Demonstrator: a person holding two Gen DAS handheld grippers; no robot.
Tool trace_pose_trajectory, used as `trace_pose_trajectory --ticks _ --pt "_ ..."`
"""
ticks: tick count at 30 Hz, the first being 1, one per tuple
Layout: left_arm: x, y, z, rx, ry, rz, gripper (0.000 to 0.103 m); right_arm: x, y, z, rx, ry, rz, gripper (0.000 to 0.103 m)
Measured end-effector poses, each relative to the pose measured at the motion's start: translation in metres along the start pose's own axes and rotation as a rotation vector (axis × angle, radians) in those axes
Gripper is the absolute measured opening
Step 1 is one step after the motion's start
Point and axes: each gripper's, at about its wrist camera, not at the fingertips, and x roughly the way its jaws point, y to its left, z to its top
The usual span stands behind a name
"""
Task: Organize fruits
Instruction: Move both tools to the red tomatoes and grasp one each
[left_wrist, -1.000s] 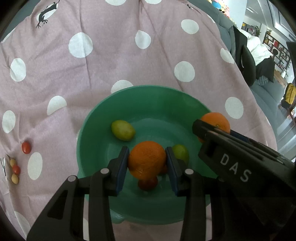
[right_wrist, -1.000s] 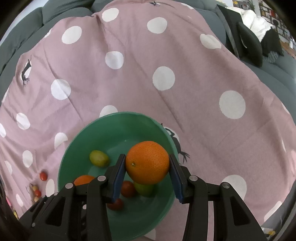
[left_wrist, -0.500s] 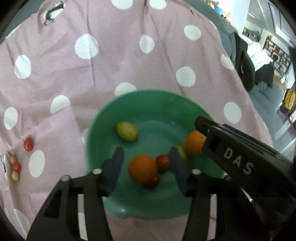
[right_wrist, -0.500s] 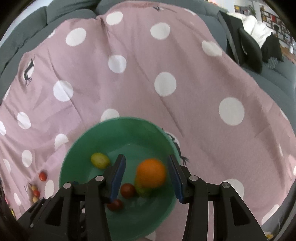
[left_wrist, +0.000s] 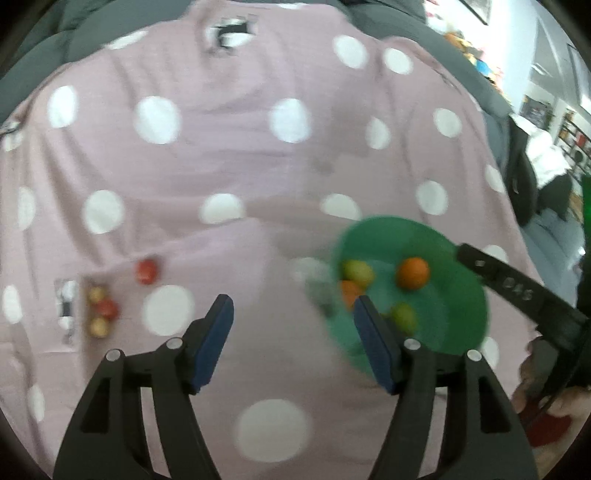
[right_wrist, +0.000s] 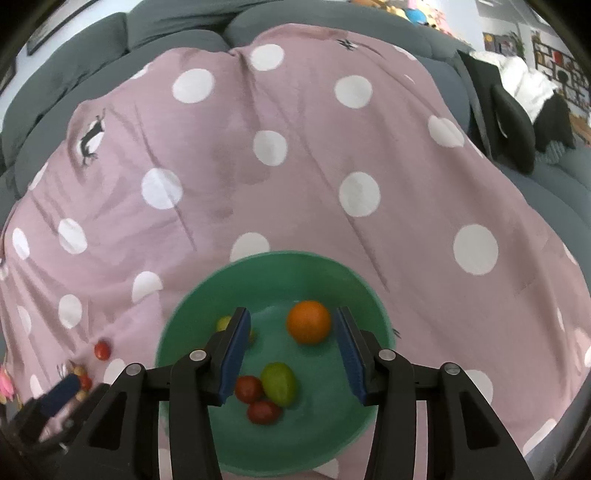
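A green bowl (right_wrist: 354, 280) sits on the pink polka-dot cloth and holds an orange (right_wrist: 308, 322), a green fruit (right_wrist: 278, 384), two small red tomatoes (right_wrist: 248, 388) and a yellow-green fruit (right_wrist: 224, 322). My right gripper (right_wrist: 291, 354) is open and empty above the bowl. In the left wrist view the bowl (left_wrist: 461, 317) lies to the right with two oranges (left_wrist: 412, 272) in it. My left gripper (left_wrist: 295, 343) is open and empty over the cloth. Small red and yellow tomatoes (left_wrist: 100, 309) and one red tomato (left_wrist: 147, 271) lie on the cloth to the left.
The cloth (right_wrist: 295, 166) covers a grey sofa (right_wrist: 177, 26). A black chair (right_wrist: 513, 122) and shelves stand at the far right. The right gripper's body (left_wrist: 517, 295) crosses the left wrist view beside the bowl.
Both grippers opened and let their oranges drop into the bowl. The left gripper then swung left away from the bowl; the right gripper lifted a little.
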Motion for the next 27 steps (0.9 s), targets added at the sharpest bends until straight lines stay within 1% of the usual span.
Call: trace_pose_trajectory --ticks 3,7,9,12,14,16,19,22,24,27 --pt "-0.012 0.034 0.0 -0.044 -0.015 0.045 0.074 -0.002 0.012 0.0 -0.026 -0.011 0.014 0.048" --pt "-0.026 0.079 -0.002 -0.106 -0.029 0.114 0.075 -0.003 0.031 -0.002 -0.076 -0.016 0.035 0.049" --pt "-0.032 0.103 -0.006 -0.158 -0.041 0.128 0.076 -0.003 0.042 -0.004 -0.1 -0.017 0.051 0.049" --pt "-0.038 0.144 -0.01 -0.261 -0.047 0.148 0.076 -0.001 0.061 -0.009 -0.142 -0.012 0.098 0.049" --pt "-0.043 0.164 -0.012 -0.304 -0.054 0.19 0.076 0.0 0.074 -0.014 -0.17 -0.004 0.135 0.049" --pt "-0.048 0.18 -0.015 -0.331 -0.079 0.216 0.076 0.002 0.09 -0.019 -0.204 0.011 0.178 0.049" --pt "-0.048 0.204 -0.019 -0.384 -0.074 0.211 0.075 0.006 0.111 -0.027 -0.244 0.037 0.224 0.049" --pt "-0.041 0.22 -0.022 -0.434 -0.058 0.201 0.074 0.012 0.135 -0.035 -0.283 0.085 0.28 0.049" --pt "-0.037 0.223 -0.023 -0.44 -0.05 0.185 0.07 0.017 0.152 -0.038 -0.298 0.128 0.343 0.049" --pt "-0.025 0.22 -0.022 -0.425 -0.028 0.149 0.063 0.027 0.176 -0.037 -0.305 0.186 0.408 0.049"
